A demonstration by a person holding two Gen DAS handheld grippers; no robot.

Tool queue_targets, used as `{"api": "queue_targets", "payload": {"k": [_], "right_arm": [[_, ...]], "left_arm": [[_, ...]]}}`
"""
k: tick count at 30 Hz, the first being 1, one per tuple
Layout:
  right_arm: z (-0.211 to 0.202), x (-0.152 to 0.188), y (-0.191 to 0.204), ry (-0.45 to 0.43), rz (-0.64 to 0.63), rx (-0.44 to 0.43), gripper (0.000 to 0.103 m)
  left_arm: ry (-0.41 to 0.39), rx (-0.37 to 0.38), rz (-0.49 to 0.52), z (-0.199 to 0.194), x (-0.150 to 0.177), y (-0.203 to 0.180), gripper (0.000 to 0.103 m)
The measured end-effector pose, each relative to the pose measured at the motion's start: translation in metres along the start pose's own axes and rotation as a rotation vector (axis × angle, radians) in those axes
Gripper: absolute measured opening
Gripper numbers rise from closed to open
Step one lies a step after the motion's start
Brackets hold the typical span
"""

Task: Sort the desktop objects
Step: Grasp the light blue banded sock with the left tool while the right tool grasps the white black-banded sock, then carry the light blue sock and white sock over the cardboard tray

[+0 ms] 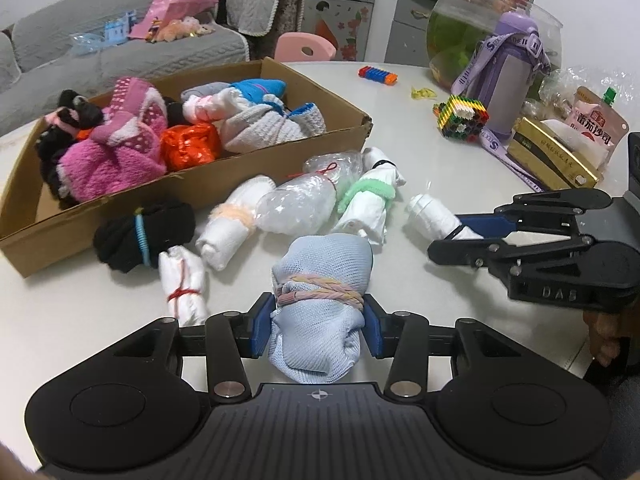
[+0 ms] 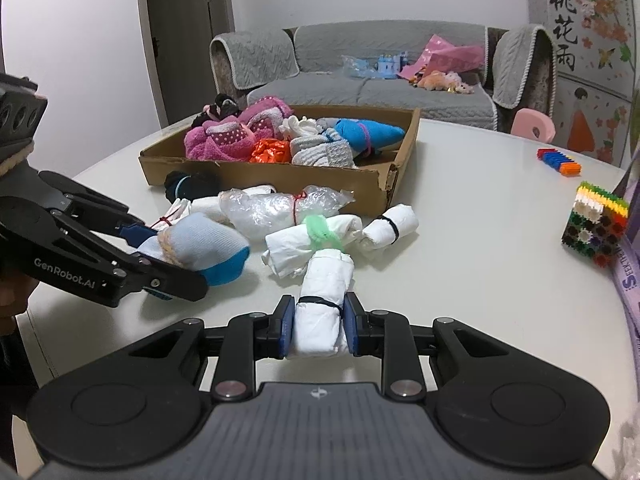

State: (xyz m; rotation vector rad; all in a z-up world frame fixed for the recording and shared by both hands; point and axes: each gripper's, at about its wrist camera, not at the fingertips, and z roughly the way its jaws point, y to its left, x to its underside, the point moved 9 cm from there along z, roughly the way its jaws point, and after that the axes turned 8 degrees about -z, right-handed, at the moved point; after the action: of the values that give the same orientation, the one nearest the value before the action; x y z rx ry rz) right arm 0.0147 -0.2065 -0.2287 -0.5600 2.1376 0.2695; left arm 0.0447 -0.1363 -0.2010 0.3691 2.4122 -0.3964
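Note:
My left gripper [image 1: 318, 328] is shut on a light-blue sock bundle [image 1: 320, 280] tied with a pink and yellow band, which rests on the white table. From the right wrist view that gripper [image 2: 176, 264] comes in from the left, clamped on the same bundle [image 2: 208, 246]. My right gripper [image 2: 318, 328] is shut on a white roll [image 2: 322, 292] with a black band. The left wrist view shows it [image 1: 450, 238] at the right, gripping that roll [image 1: 432, 214]. Behind them stands an open cardboard box [image 1: 200, 196] holding pink, orange, white and blue bundles.
Loose bundles lie in front of the box: a black one [image 1: 144, 236], a white one with red thread [image 1: 184, 284], a plastic-wrapped one [image 1: 296, 204], and a white one with a green band [image 1: 368, 200]. A purple bottle [image 1: 508, 76], fish bowl [image 1: 460, 28], bead cube [image 1: 460, 118] and gold box [image 1: 552, 156] crowd the right.

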Motion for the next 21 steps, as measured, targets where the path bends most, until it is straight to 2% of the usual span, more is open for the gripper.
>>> {"api": "queue_targets", "payload": {"k": [10, 15, 21], "right_arm": [[-0.020, -0.007, -0.020, -0.041, 0.058, 0.017, 0.023], [-0.036, -0.027, -0.034, -0.064, 0.044, 0.045, 0.023], [-0.047, -0.057, -0.045, -0.102, 0.016, 0.065, 0.023]], "left_arm": [[-0.059, -0.046, -0.012, -0.049, 0.004, 0.030, 0.052], [-0.096, -0.105, -0.023, -0.074, -0.008, 0.058, 0.052], [-0.138, -0.175, -0.087, -0.095, -0.032, 0.102, 0.052]]}}
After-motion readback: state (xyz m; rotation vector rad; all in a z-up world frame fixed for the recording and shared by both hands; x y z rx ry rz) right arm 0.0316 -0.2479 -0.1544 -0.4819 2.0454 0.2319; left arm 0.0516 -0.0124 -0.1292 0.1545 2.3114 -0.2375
